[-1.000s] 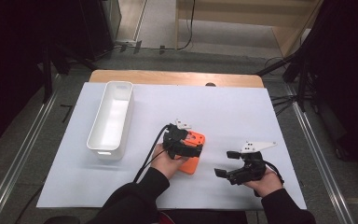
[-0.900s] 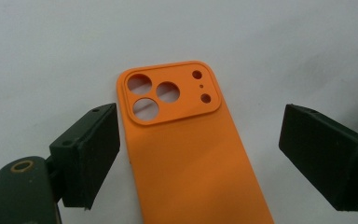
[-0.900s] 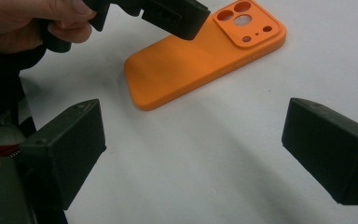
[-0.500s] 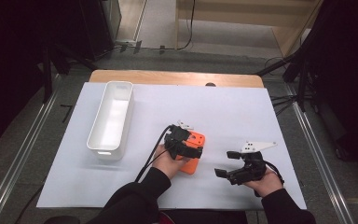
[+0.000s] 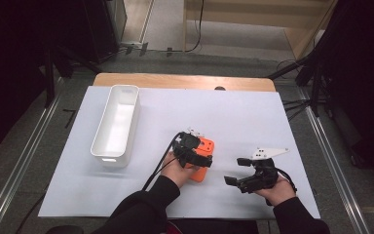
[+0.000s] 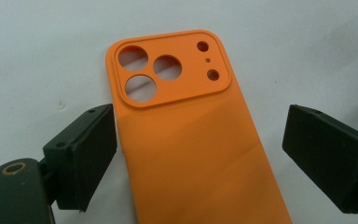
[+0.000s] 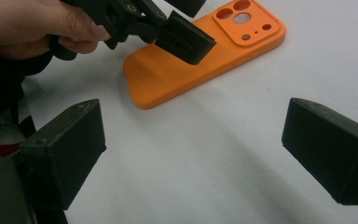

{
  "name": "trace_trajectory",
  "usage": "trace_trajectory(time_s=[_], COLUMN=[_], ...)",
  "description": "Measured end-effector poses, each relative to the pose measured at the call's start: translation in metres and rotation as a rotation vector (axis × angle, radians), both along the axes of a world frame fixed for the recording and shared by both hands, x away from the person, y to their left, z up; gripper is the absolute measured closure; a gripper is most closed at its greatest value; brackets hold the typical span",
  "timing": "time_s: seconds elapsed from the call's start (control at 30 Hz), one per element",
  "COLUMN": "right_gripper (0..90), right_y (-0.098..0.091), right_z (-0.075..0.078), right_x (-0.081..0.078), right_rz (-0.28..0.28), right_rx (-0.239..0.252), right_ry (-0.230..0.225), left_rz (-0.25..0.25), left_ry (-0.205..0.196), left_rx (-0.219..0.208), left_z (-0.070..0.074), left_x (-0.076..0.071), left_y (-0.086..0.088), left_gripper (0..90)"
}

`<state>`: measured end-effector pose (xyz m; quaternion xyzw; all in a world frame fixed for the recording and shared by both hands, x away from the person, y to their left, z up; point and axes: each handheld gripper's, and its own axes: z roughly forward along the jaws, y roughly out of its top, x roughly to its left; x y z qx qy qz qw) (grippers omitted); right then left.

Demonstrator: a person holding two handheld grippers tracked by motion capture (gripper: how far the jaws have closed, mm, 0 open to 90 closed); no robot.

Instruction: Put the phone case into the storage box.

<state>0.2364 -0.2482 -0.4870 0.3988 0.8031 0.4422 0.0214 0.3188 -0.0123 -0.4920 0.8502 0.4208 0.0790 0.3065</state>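
The orange phone case (image 6: 196, 140) is laid flat, camera cutouts up, on the white table cover (image 5: 253, 117), at 3 o'clock from the white bin (image 5: 117, 124). The left gripper (image 6: 200, 149) straddles it; its jaws have just been opening, clear of both edges. The right gripper (image 5: 241, 170) is held wide apart at 4 o'clock, kept clear.

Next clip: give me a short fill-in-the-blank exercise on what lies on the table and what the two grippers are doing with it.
1. The phone case is coloured ____.
2. The case lies between the jaws of the ____ gripper, which have just been opening.
3. The bin left of the case is coloured ____.
4. The right gripper stands open over the sheet and holds ____.

Missing words: orange; left; white; nothing
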Motion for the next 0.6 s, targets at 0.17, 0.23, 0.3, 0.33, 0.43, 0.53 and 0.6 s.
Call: trace_trajectory(time_s=[0.17, 0.23, 0.3, 0.33, 0.43, 0.53, 0.6], right_gripper=[5.1, 5.1, 5.1, 5.1, 5.1, 5.1, 5.1], right_y=[0.0, 0.0, 0.0, 0.0, 0.0, 0.0, 0.0], right_z=[0.0, 0.0, 0.0, 0.0, 0.0, 0.0, 0.0], right_x=[0.0, 0.0, 0.0, 0.0, 0.0, 0.0, 0.0], right_rz=[-0.001, -0.001, -0.001, -0.002, -0.001, -0.001, -0.002], right_rx=[-0.001, -0.002, -0.001, -0.002, -0.003, -0.004, -0.003], right_ry=[-0.001, -0.004, -0.005, -0.005, -0.006, -0.006, -0.002], left_rz=[0.008, 0.007, 0.007, 0.01, 0.015, 0.018, 0.021], left_ry=[-0.012, -0.011, -0.016, -0.018, -0.015, -0.015, -0.015], left_rx=[0.014, 0.021, 0.03, 0.029, 0.031, 0.04, 0.041], left_z=[-0.004, -0.006, -0.007, -0.007, -0.008, -0.01, -0.012], left_x=[-0.001, -0.001, -0.001, -0.002, -0.002, -0.003, -0.003], left_y=[-0.003, -0.004, -0.005, -0.005, -0.005, -0.005, -0.005], left_gripper=[10.2, 10.1, 10.1, 10.1, 10.2, 10.2, 10.1])
